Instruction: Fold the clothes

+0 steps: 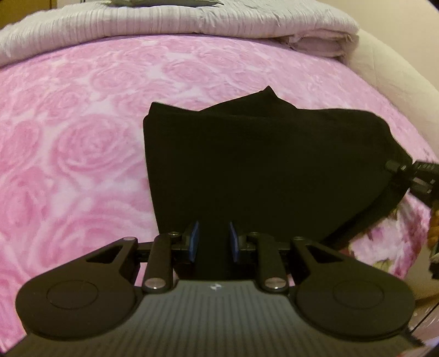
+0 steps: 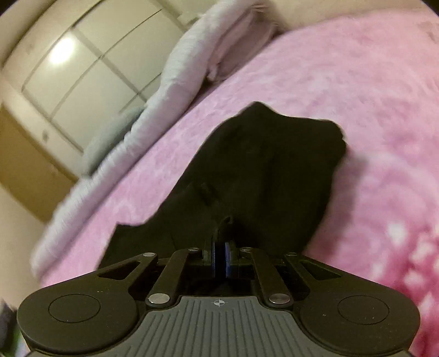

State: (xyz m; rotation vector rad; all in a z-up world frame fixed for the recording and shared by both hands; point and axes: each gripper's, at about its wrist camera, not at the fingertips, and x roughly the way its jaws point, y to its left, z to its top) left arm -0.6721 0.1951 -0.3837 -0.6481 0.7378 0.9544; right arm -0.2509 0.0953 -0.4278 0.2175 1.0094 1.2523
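A black garment (image 1: pixel 260 164) lies partly folded on the pink rose-patterned blanket (image 1: pixel 82 137). My left gripper (image 1: pixel 213 241) is open, its blue pads apart, at the garment's near edge with cloth between the jaws. My right gripper (image 2: pixel 219 258) is shut on the near edge of the black garment (image 2: pixel 269 170) and lifts it a little; the right wrist view is tilted and blurred. The right gripper also shows at the right edge of the left wrist view (image 1: pixel 411 175), at the garment's right corner.
A folded white quilt (image 1: pixel 178 24) lies along the far side of the bed, also in the right wrist view (image 2: pixel 186 68). A beige bed edge (image 1: pixel 389 68) curves at the right. A wardrobe with pale panels (image 2: pixel 68 68) stands beyond.
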